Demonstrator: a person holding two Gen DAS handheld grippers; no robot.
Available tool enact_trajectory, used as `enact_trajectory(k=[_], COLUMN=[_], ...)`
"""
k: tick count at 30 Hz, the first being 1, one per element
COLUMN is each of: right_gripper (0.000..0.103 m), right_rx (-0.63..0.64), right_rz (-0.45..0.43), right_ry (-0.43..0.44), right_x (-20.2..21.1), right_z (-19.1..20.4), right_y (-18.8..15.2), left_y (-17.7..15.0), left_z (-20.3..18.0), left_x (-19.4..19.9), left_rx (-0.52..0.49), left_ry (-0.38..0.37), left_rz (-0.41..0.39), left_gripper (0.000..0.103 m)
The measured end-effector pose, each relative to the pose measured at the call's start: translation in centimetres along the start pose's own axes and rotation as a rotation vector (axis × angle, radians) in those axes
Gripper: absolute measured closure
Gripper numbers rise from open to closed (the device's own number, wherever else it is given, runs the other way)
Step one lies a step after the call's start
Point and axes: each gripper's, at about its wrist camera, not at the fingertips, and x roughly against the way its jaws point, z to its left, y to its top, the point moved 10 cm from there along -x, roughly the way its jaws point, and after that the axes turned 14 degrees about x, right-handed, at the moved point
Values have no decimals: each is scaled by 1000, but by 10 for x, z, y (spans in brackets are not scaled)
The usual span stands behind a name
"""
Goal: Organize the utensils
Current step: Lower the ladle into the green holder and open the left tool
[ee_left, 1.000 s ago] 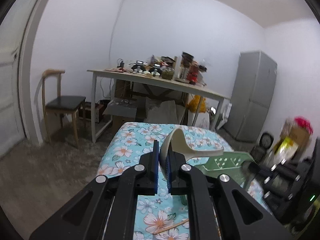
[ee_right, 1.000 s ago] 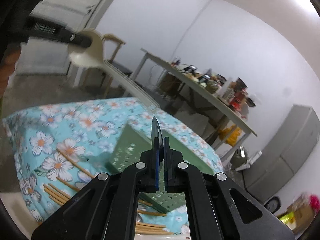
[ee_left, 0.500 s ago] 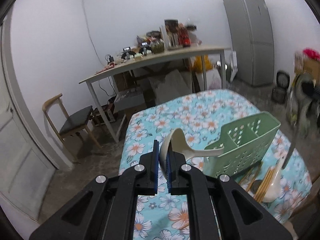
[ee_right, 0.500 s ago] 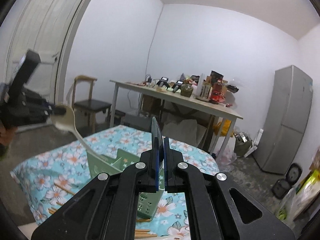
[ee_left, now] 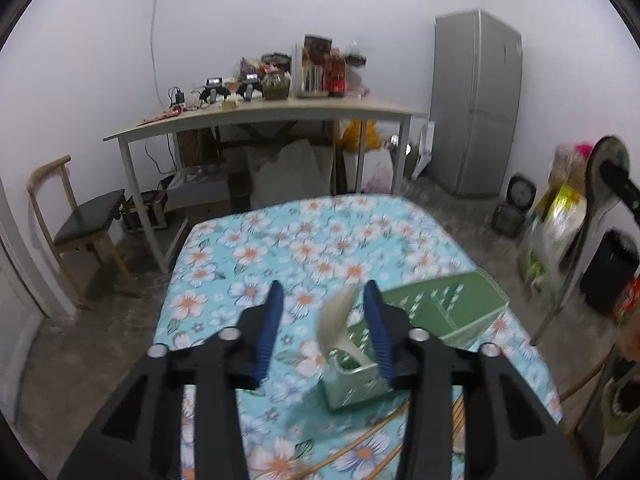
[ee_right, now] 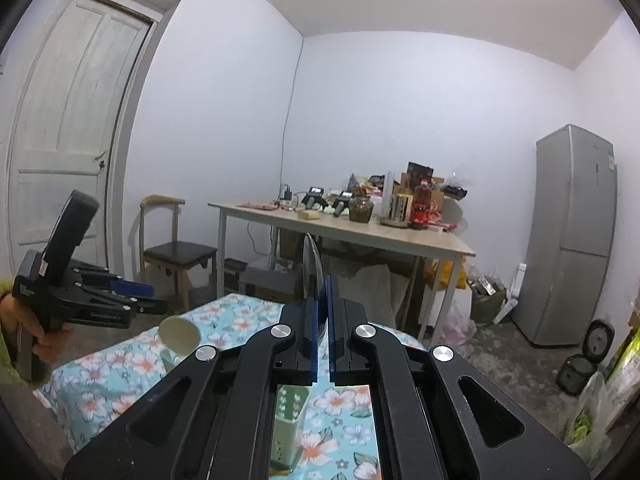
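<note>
Spoon let go over the green holder

The left gripper (ee_left: 320,316), jaws just spread, has released the cream spoon (ee_left: 340,328), which stands handle-down in the green utensil holder (ee_left: 436,320) on the floral tablecloth (ee_left: 304,240). The right gripper (ee_right: 322,300) is clenched on a dark spoon (ee_right: 311,264) above the holder.

- A cream plastic ladle (ee_left: 340,326) stands, blurred, with its handle down in the near compartment of the caddy, bowl uppermost and tilted, between the parted pads of the left tool, touching neither.
- A pale green caddy (ee_left: 448,312) with star-shaped cut-outs sits upright on the flowered bench cloth, right of centre.
- Wooden chopsticks (ee_left: 384,428) lie flat on the cloth just near the caddy.
- A thin dark blade-like utensil (ee_right: 311,264) stands edge-on, clamped in the right tool.
</note>
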Motion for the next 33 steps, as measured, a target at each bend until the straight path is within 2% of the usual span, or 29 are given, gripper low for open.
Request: enact_trajectory(k=[3,6,13,15,21,27,28,30,31,32,33], right_gripper=[101,101,101,101,101,100,96,80,65,58,58], right_rx=[-12,-25,-6,30,61,18,7,-7,-19,-34,-42], right_rz=[-11,-19,-20,-7,36,120,130,143,143,140,138], right_ry=[-3,-8,-34,-60,-52,20,30,42,49,53,56], right_x=[-2,-6,-25,-32,-53,-68,-67,-66,-63,-58,-55], right_z=[-5,-8,-10,-7,3,19,20,23,24,23,23], right_y=[5,9,13,8,-18,-51,-55,-56,-57,-57,-55], left_y=[6,8,-8,-17,-53,-81,-84,-92,-96,-99,-102], left_z=[2,9,30,38,62,76,79,84,85,86,86], left_x=[8,15,33,36,36,33,33,32,31,30,30], left_rx=[34,63,129,153,214,267,277,309,319,328,332], left_ry=[-24,-25,-26,-21,5,16,17,10,6,3,2], left_rz=[-28,-52,-77,-71,-24,18,23,38,45,53,57], left_gripper=[49,45,36,34,31,27,27,25,25,25,24])
